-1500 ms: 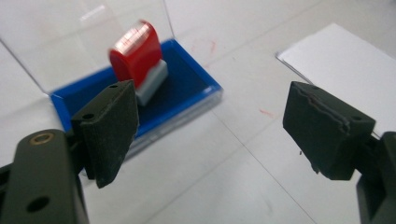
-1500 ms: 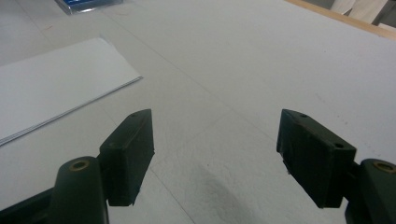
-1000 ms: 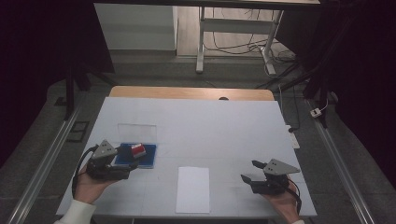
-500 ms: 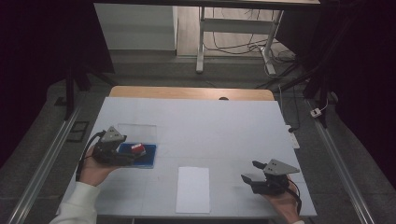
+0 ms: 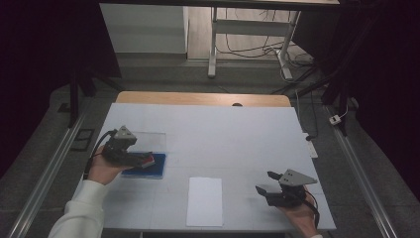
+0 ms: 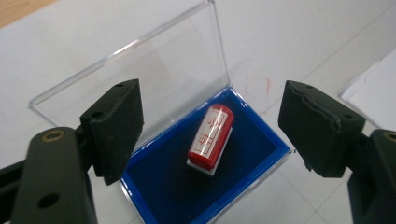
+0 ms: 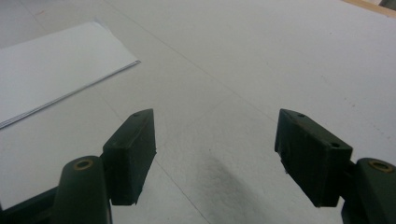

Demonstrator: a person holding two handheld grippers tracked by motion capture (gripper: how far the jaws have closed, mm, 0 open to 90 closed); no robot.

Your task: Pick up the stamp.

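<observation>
Two jaws of the left gripper (image 6: 210, 135) spread wide, gripping nothing, poised over a red stamp (image 6: 211, 138) with one jaw either side. Stamp lies on the blue pad (image 6: 243, 158) of a case, its clear lid (image 6: 140, 70) flat open on the table (image 5: 223, 129). Right gripper (image 7: 215, 154) likewise wide, empty, above bare table. White paper (image 5: 205, 201) between the grippers.
</observation>
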